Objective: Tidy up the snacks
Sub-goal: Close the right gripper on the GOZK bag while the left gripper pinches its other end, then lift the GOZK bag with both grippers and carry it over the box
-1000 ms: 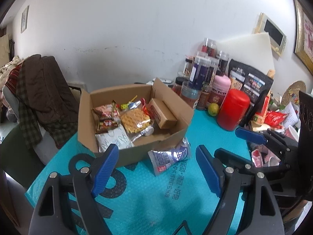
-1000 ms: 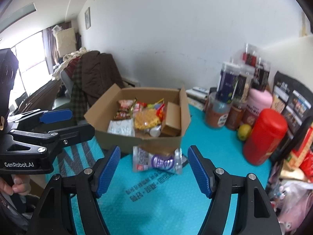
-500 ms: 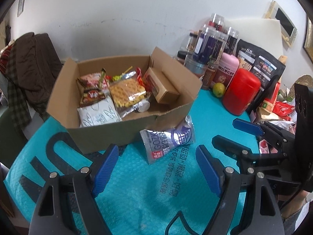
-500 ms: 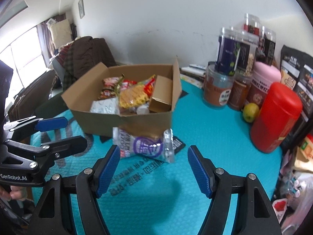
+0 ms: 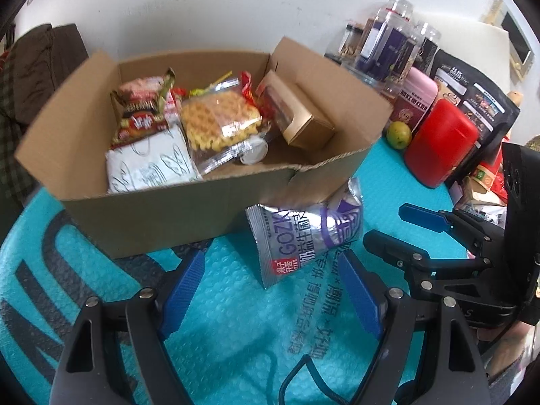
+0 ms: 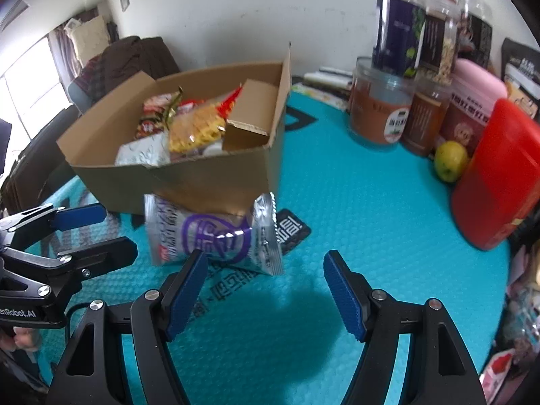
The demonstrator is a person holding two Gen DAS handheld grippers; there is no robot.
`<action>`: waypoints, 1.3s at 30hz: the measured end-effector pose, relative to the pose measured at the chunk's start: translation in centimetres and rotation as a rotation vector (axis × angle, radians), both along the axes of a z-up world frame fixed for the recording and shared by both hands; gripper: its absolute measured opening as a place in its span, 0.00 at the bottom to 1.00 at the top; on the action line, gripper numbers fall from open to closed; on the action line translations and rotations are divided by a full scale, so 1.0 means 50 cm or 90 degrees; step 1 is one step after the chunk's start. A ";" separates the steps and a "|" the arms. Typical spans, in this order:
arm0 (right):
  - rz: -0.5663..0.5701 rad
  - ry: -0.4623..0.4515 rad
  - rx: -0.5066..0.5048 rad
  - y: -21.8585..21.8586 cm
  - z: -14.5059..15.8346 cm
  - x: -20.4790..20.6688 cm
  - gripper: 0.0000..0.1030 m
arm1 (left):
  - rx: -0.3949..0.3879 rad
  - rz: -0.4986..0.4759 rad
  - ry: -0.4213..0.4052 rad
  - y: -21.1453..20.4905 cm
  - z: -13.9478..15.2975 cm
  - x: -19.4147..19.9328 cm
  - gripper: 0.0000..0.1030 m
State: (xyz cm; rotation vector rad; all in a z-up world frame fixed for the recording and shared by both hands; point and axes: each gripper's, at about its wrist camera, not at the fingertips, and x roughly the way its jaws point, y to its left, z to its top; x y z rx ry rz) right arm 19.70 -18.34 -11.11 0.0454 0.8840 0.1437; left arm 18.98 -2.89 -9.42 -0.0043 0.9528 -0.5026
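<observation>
While both tools [image 5: 270,266] [image 6: 263,263] gape empty, silver packet [image 5: 303,233] leans on box [image 5: 189,212]; red canister [image 5: 438,145] nearby

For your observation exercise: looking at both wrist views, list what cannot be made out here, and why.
- Box bottom: both views, snacks piled in the cardboard box hide it.
- Silver snack packet: right wrist view, its upper edge sits under the box corner.
- Jar labels: left wrist view, blurred, too small.

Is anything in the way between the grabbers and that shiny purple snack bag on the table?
Nothing visible is. The purple snack bag leans against the cardboard box, with only bare teal mat between it and the open right hand-held gripper and left hand-held gripper.
</observation>
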 end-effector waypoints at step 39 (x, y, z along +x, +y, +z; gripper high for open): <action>0.082 0.000 -0.005 0.041 -0.061 0.025 0.40 | -0.027 -0.106 -0.014 -0.048 -0.047 0.015 0.37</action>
